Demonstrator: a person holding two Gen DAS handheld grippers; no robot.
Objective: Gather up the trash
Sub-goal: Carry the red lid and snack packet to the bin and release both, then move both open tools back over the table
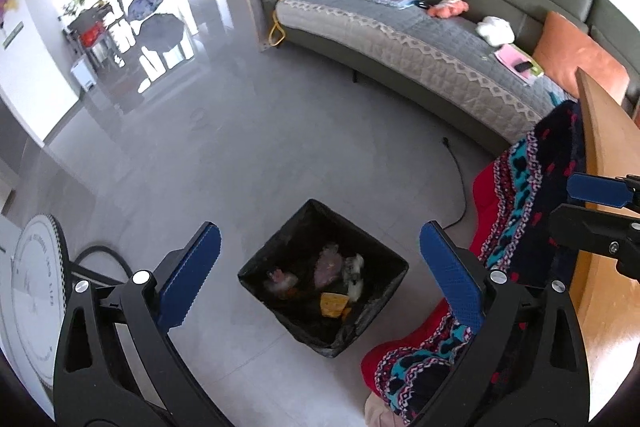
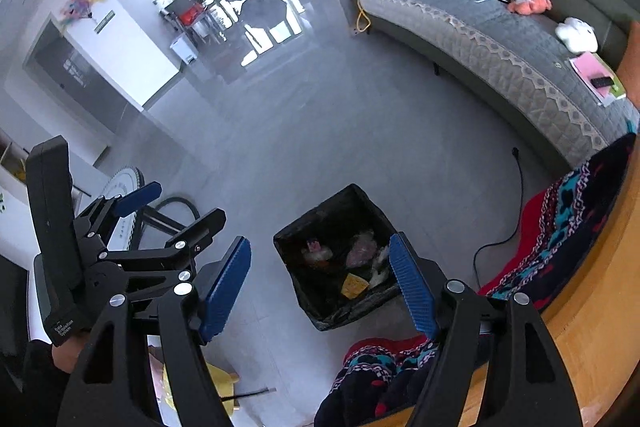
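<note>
Both tools hang over the bin (image 1: 323, 279) on the floor. The left tool (image 1: 320, 279) and right tool (image 2: 320, 287) are spread wide, holding nothing. Trash sits inside. Next, I think, find more trash.

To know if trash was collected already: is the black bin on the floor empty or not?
Not empty. The black bin stands upright with crumpled wrappers and a yellow piece at its bottom, far below its rim.
</note>
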